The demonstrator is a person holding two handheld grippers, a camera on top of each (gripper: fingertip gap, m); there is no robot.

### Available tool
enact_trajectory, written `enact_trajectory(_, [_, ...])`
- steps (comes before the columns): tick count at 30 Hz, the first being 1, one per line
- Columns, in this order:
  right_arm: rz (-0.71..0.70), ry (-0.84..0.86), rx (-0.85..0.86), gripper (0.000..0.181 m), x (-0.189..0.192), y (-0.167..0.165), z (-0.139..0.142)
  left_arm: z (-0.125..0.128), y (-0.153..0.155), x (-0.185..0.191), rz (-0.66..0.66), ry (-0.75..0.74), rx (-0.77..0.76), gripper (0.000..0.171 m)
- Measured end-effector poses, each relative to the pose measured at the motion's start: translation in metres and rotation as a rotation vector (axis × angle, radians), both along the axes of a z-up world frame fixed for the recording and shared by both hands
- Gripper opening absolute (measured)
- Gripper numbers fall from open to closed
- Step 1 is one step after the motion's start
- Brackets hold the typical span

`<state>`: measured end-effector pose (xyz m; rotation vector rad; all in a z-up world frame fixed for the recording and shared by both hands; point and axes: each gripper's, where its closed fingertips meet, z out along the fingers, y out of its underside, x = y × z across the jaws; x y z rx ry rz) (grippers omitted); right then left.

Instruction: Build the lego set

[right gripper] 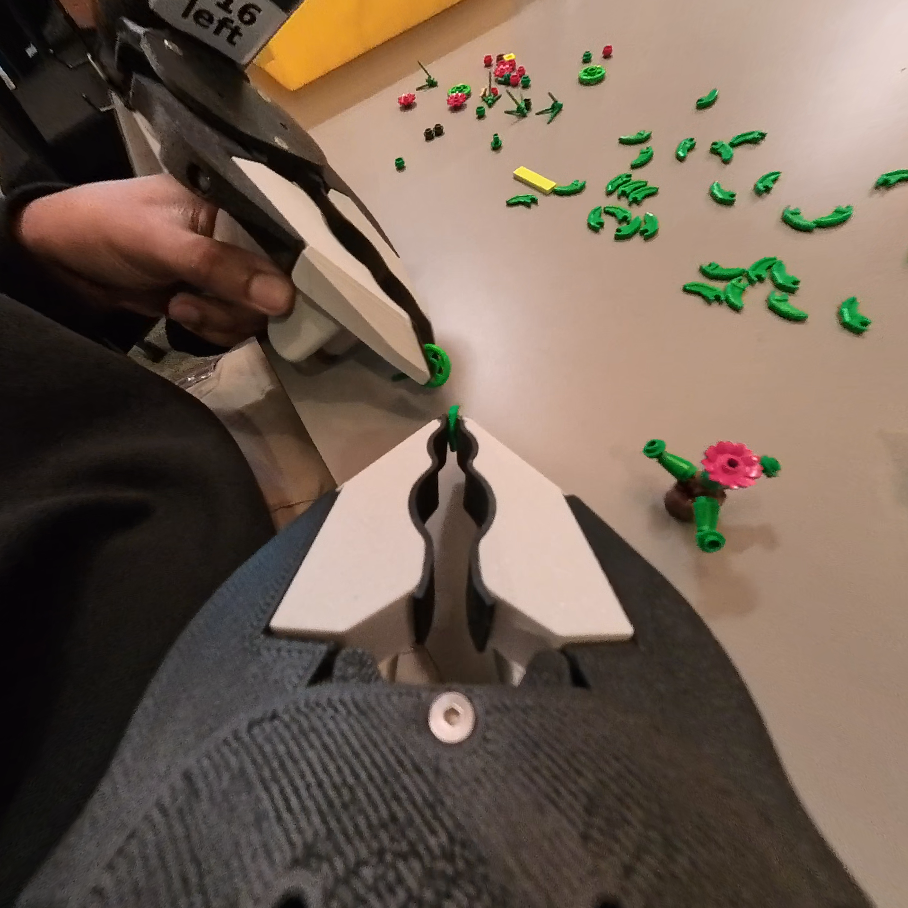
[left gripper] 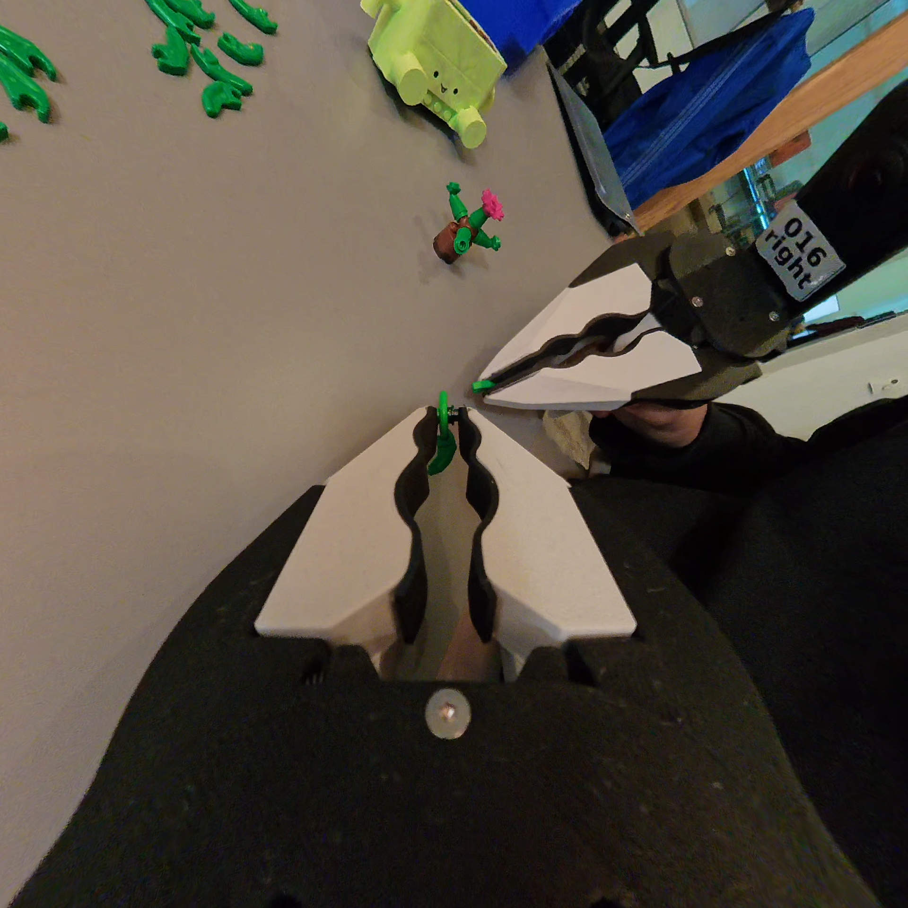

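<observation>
My left gripper (left gripper: pixel 446 411) is shut on a green round wheel-like piece (left gripper: pixel 443 410) with a curved green leaf (left gripper: pixel 442 454) hanging from it; the piece also shows in the right wrist view (right gripper: pixel 436 366). My right gripper (right gripper: pixel 453 423) is shut on a small green leaf piece (right gripper: pixel 452 425), which shows at its tip in the left wrist view (left gripper: pixel 481 386). The two gripper tips are close together, a small gap apart, above the table. A small built plant with a brown base, green stems and a pink flower (right gripper: pixel 707 484) lies on the table to the right.
Many loose green leaf pieces (right gripper: pixel 742 285) lie scattered on the beige table (right gripper: pixel 540 344), with small red and green parts (right gripper: pixel 506 83) and a yellow tile (right gripper: pixel 534 179) farther back. A lime-green toy figure (left gripper: pixel 437 69) sits at the far edge. A yellow bin (right gripper: pixel 354 34) stands behind. The grippers are tip to tip, or close to it. From the right gripper's tips to the pink flower (right gripper: pixel 707 484) is close to 9 cm. My left wrist view (left gripper: pixel 472 226) looks at it from another angle.
</observation>
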<state>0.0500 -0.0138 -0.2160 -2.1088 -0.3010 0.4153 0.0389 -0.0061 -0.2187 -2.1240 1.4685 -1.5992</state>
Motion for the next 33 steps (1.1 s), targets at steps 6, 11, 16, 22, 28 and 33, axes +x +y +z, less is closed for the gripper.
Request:
enact_trajectory(6, [0.012, -0.052, -0.005, 0.001, -0.004, 0.000, -0.005, -0.010, 0.008, 0.001, 0.030, 0.057, 0.089, 0.010])
enact_trajectory(11, [0.006, -0.047, 0.002, 0.001, -0.003, 0.000, -0.004, -0.005, 0.018, 0.001, 0.076, 0.029, 0.078, 0.022])
enact_trajectory(16, [0.002, -0.036, 0.063, 0.001, -0.002, 0.000, 0.006, 0.038, 0.012, 0.003, 0.043, -0.194, 0.013, 0.025])
enact_trajectory(22, [0.064, 0.220, 0.130, 0.001, -0.014, -0.002, 0.033, 0.061, -0.019, 0.000, -0.105, -0.323, -0.221, 0.026])
enact_trajectory(28, [0.117, 0.516, 0.129, 0.001, -0.018, -0.009, 0.053, 0.065, -0.023, -0.001, -0.132, -0.355, -0.222, 0.021])
enact_trajectory(33, [0.139, 0.649, 0.134, 0.001, -0.017, -0.012, 0.062, 0.066, -0.027, -0.002, -0.157, -0.369, -0.235, 0.009])
